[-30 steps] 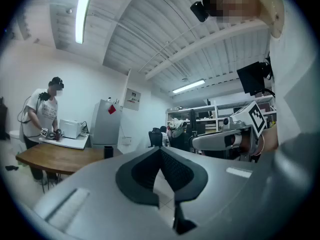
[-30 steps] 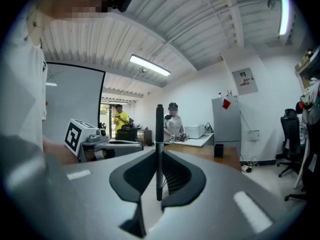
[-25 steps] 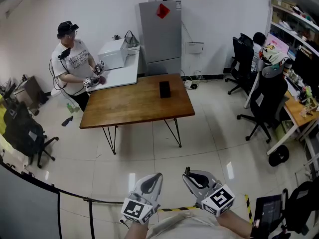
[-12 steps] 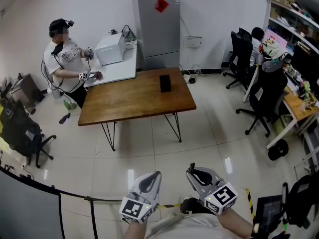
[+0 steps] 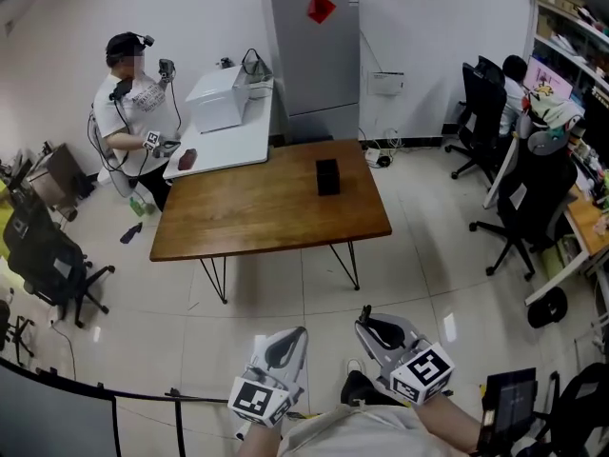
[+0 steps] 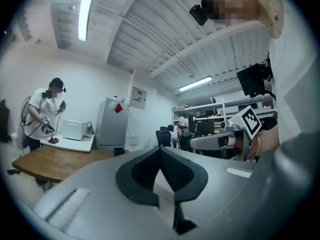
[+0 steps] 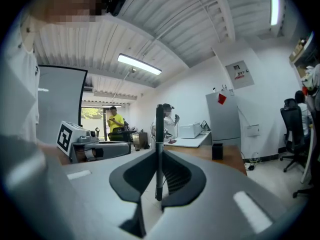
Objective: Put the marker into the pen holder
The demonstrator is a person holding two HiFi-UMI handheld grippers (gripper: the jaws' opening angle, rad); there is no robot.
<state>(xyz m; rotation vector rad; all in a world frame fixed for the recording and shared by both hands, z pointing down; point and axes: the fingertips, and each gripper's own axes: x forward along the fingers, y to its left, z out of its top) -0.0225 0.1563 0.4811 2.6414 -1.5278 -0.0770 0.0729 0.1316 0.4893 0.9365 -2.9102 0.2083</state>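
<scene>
The black pen holder (image 5: pixel 327 176) stands on the brown wooden table (image 5: pixel 247 212) near its far right edge, well ahead of both grippers. It also shows as a small black box in the left gripper view (image 6: pixel 118 151) and the right gripper view (image 7: pixel 217 151). My right gripper (image 5: pixel 365 324) is shut on a black marker (image 7: pixel 159 134), which stands upright between the jaws. My left gripper (image 5: pixel 301 333) is beside it, its jaws together with nothing between them (image 6: pixel 160 151). Both are held low over the tiled floor, short of the table.
Another person (image 5: pixel 133 103) works with grippers at a white table (image 5: pixel 224 136) at the back left. A grey fridge (image 5: pixel 319 55) stands behind the wooden table. Black office chairs stand at the right (image 5: pixel 519 208) and left (image 5: pixel 48 255). A black barrier (image 5: pixel 48 412) runs along the lower left.
Both grippers have moved forward toward the wooden table, still side by side. My shoe now shows between them. The person at the back has raised one hand.
</scene>
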